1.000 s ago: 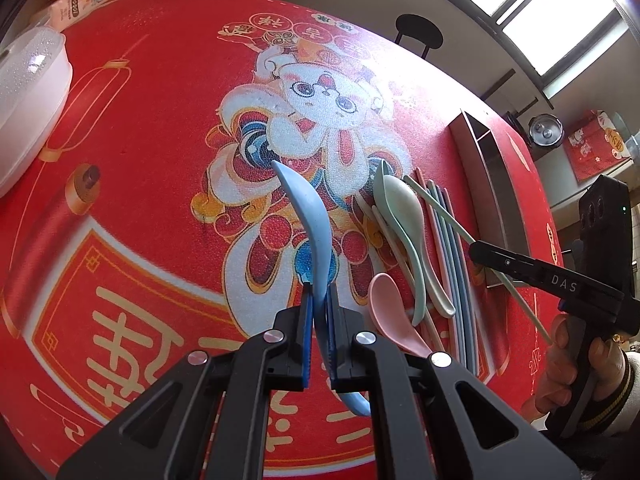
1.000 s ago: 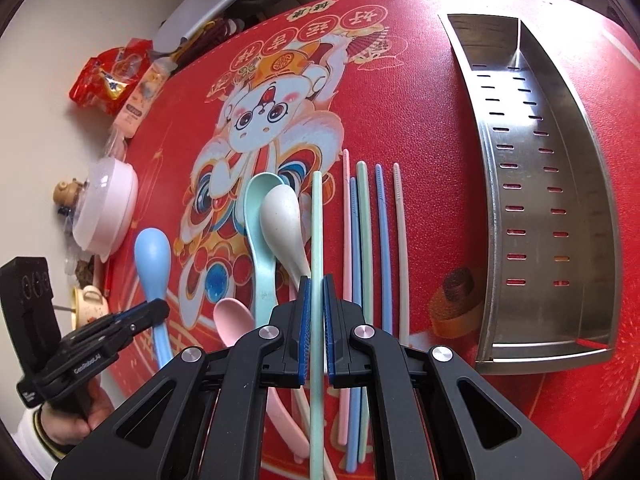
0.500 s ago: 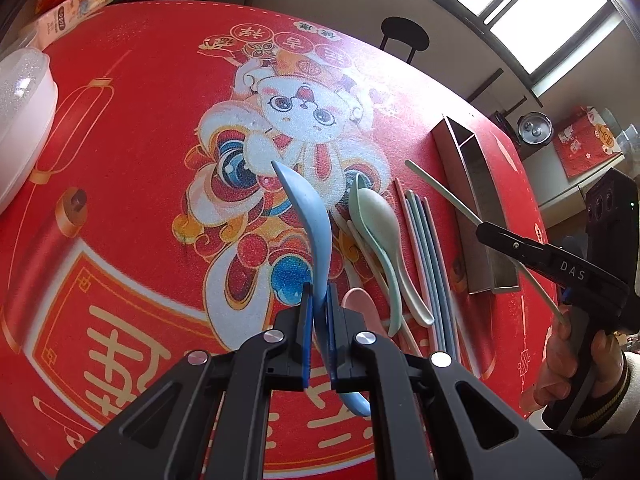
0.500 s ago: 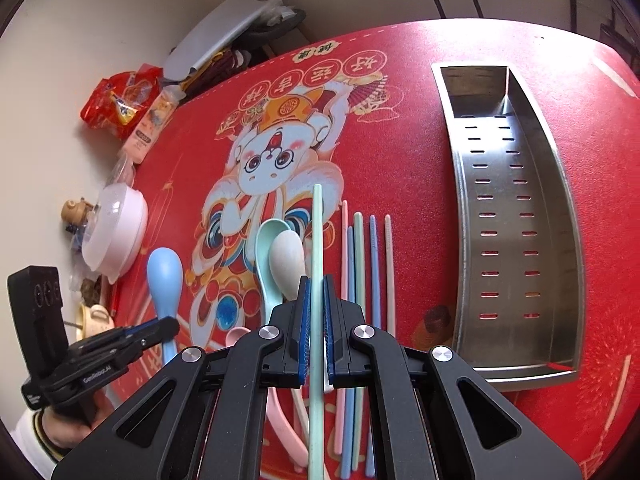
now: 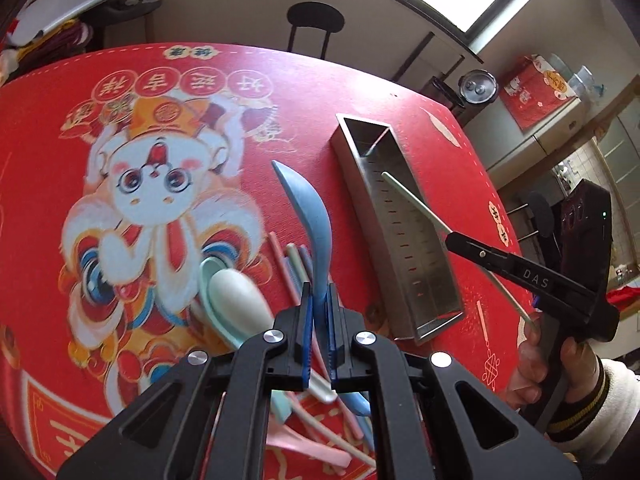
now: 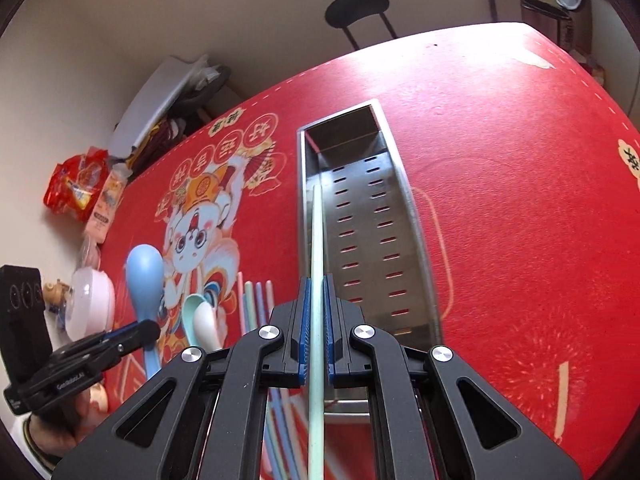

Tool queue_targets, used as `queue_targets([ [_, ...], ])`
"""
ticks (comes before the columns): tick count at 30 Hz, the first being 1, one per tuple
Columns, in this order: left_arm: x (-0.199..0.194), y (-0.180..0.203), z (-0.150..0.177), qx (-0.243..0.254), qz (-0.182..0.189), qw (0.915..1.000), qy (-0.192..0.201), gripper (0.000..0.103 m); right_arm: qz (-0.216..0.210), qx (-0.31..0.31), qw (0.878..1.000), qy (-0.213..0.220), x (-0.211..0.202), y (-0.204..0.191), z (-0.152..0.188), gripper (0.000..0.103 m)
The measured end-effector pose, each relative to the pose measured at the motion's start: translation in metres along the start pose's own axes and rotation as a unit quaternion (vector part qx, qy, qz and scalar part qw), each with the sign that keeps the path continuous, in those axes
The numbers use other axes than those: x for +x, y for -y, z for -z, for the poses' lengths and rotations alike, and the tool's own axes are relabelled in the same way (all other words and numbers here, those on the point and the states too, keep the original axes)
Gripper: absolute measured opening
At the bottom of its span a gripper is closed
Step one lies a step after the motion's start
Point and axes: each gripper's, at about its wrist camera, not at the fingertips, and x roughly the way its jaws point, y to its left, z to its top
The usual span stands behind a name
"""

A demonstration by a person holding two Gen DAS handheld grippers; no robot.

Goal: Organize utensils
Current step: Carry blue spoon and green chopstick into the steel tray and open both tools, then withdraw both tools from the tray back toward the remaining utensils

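Observation:
My left gripper (image 5: 318, 304) is shut on a light blue spoon (image 5: 310, 220), held above the red mat with its bowl forward; the spoon also shows in the right wrist view (image 6: 144, 270). My right gripper (image 6: 316, 292) is shut on a mint green chopstick (image 6: 316, 232), its far end over the left side of the steel utensil tray (image 6: 404, 216). In the left wrist view the chopstick (image 5: 412, 200) slants over the tray (image 5: 360, 184). A mint spoon (image 5: 206, 280) and a cream spoon (image 5: 236, 300) lie on the mat with several pastel chopsticks (image 5: 292, 264) and a pink spoon (image 5: 296, 442).
A red mat with a rabbit picture (image 5: 152, 184) covers the round table. A white lidded dish (image 6: 90, 300), snack packets (image 6: 76, 184) and a grey bundle (image 6: 160, 100) sit at the far left edge. A black stool (image 6: 356, 10) stands behind the table.
Both grippers have lifted and moved toward the tray. The green chopstick now hangs over the tray, and the blue spoon has come closer to it.

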Motion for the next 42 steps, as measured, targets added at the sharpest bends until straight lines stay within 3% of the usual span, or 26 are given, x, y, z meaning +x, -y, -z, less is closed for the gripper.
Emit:
queue_targets([
  [5,0.04,0.032,-0.046,0.03,0.02,0.9992,-0.016,0.006,0.017,0.02,1.0,0.001,0.008,0.022,-0.011,0.006],
  [12,0.108,0.058,-0.098,0.033,0.034,0.9968,-0.065,0.006,0.032,0.031,0.999,-0.002,0.027,0.034,-0.021,0.006],
  [21,0.161,0.063,-0.124,0.022,0.011,0.9935,-0.112,0.006,0.048,0.046,0.998,-0.008,0.041,0.041,-0.023,0.006],
  [30,0.166,0.065,-0.132,0.011,0.007,0.994,-0.109,0.009,0.049,0.052,0.997,-0.026,0.055,0.037,-0.023,0.008],
  [35,0.137,0.063,-0.131,0.015,0.014,0.9971,-0.074,0.029,0.052,0.05,0.997,-0.027,0.054,0.036,-0.027,0.008],
  [39,0.102,0.054,-0.126,0.014,0.016,0.9992,-0.034,0.061,0.06,0.035,0.997,-0.02,0.04,0.029,-0.023,0.009],
  [41,0.083,0.045,-0.121,0.013,0.013,0.9998,-0.011,0.072,0.065,0.026,0.997,-0.015,0.031,0.025,-0.02,0.017],
  [42,0.073,0.041,-0.117,0.013,0.008,0.9999,-0.003,0.077,0.065,0.023,0.998,-0.012,0.027,0.022,-0.017,0.035],
])
